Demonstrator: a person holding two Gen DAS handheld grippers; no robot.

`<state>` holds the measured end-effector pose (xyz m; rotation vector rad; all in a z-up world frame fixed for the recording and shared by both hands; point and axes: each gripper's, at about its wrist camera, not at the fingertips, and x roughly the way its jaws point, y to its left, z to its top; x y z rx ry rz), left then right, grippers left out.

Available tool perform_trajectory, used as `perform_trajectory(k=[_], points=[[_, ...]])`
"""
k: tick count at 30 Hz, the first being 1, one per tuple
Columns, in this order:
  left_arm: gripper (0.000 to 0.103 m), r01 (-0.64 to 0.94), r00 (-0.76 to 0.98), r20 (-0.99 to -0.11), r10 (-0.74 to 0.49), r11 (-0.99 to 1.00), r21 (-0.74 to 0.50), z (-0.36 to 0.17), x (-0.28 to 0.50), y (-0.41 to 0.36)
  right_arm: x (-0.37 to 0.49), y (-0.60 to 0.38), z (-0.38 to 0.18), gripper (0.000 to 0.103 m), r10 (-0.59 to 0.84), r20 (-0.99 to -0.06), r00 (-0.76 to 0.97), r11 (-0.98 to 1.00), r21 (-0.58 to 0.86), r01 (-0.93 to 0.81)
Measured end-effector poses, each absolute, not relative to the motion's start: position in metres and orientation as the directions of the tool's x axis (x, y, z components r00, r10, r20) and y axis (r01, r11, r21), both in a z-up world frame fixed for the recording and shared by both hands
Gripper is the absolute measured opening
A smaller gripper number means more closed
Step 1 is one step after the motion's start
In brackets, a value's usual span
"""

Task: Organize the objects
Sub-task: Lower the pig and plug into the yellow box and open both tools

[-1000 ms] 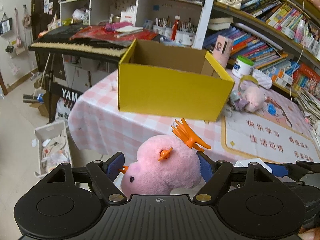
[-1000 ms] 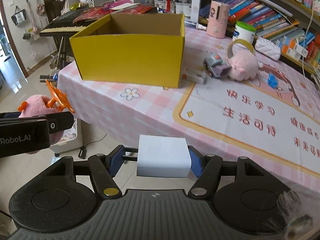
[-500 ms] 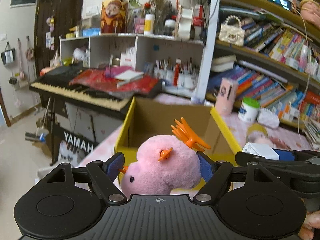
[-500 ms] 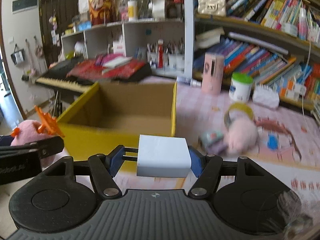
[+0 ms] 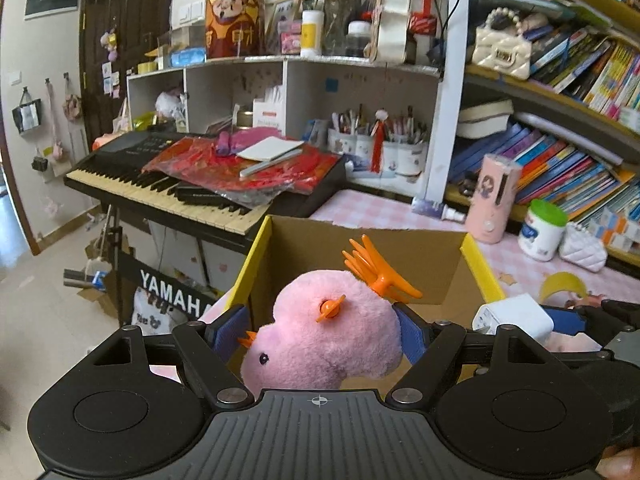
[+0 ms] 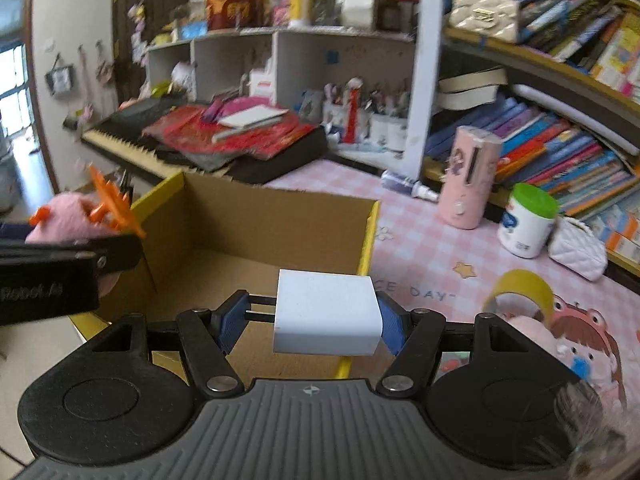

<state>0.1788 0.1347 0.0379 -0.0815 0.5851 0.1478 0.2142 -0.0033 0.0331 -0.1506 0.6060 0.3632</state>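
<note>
My left gripper [image 5: 320,330] is shut on a pink plush bird [image 5: 324,332] with an orange crest and holds it over the near edge of the open yellow cardboard box [image 5: 360,248]. My right gripper [image 6: 316,322] is shut on a white block [image 6: 326,314] and holds it above the box's near right part [image 6: 280,228]. The left gripper with the plush shows at the left of the right wrist view [image 6: 72,228]. The white block also shows at the right of the left wrist view [image 5: 516,316]. The box's inside looks empty where it shows.
The box stands on a pink checked table [image 6: 416,216]. To the right are a pink cylinder [image 6: 470,178], a green-lidded white jar [image 6: 526,220], a small white purse [image 6: 580,252] and a pink plush with a yellow band [image 6: 520,300]. A keyboard [image 5: 168,188] and shelves [image 5: 280,92] stand behind.
Both grippers have risen and moved forward from in front of the table to over the box's opening. Each keeps its hold on its object.
</note>
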Motion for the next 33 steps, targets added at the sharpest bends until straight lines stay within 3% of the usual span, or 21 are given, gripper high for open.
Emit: perform_trajectory(k=[11, 17, 33], points=[[0.078, -0.203, 0.775, -0.610, 0.167, 0.979, 0.010, 0.023, 0.214, 0.134, 0.250, 0.022, 0.016, 0.064, 0.388, -0.599, 0.701, 0.812, -0.137, -0.567], [0.078, -0.212, 0.748, -0.639, 0.178, 0.977, 0.024, 0.013, 0.225, 0.132, 0.267, 0.028, 0.001, 0.064, 0.408, -0.670, 0.620, 0.765, -0.120, -0.633], [0.078, -0.203, 0.693, -0.698, 0.179, 0.978, 0.049, -0.007, 0.241, 0.116, 0.286, 0.020, -0.002, 0.064, 0.513, -0.731, 0.451, 0.575, -0.098, -0.812]])
